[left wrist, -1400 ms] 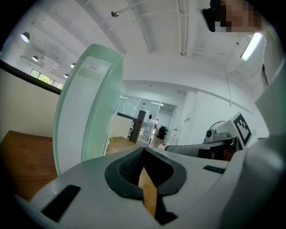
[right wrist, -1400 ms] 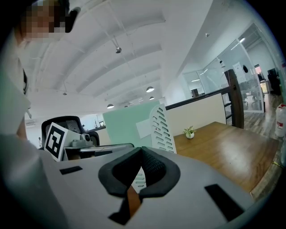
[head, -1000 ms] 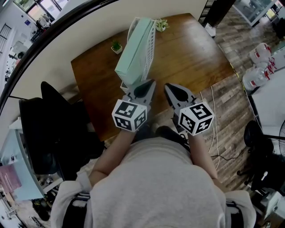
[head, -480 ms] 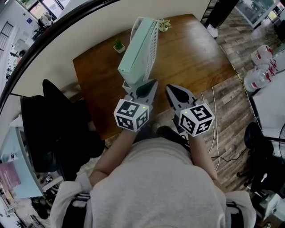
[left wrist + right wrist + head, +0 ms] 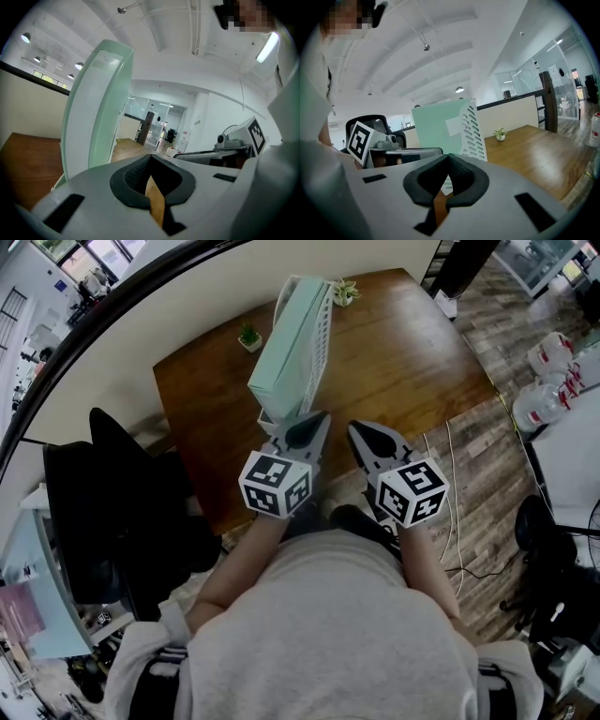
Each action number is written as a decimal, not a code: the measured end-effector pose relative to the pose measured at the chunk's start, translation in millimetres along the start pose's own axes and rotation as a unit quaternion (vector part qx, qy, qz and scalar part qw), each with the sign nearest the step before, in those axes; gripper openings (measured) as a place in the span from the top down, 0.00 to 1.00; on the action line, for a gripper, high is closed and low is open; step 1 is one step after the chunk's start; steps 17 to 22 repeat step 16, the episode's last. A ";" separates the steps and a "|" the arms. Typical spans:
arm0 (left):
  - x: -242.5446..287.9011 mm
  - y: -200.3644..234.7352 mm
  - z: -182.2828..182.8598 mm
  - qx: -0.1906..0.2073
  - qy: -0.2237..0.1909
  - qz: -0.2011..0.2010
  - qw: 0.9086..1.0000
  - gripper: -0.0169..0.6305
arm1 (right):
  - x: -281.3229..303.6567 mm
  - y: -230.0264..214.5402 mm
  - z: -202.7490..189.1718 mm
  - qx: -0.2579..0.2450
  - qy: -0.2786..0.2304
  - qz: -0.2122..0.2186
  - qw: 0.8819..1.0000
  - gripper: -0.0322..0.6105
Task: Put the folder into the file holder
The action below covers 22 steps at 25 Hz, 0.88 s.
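Little has moved over the last second: the left gripper (image 5: 302,430) and the right gripper (image 5: 373,441) stay side by side close before the person's chest, forearms drawn in, noses aimed at the near edge of the wooden table (image 5: 403,343). Both pairs of jaws are pressed together, with nothing between them. The mint-green folder (image 5: 286,357) stands upright inside the white file holder (image 5: 322,324) on the table, just ahead of the left gripper.
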State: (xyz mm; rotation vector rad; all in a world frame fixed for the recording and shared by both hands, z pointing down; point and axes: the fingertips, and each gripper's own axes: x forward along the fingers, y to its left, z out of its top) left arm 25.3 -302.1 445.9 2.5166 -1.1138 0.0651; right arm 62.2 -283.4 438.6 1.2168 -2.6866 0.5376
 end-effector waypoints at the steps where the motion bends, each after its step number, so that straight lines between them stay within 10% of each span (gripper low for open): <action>1: -0.3 -0.4 0.6 -0.002 -0.002 0.000 1.000 0.95 | -0.8 -0.6 -0.6 0.001 0.001 -0.002 1.000 0.93; 22: -3.8 -1.2 7.6 -0.017 -0.020 -0.006 1.000 0.95 | -5.4 -3.3 4.3 -0.004 -0.006 -0.013 1.000 0.93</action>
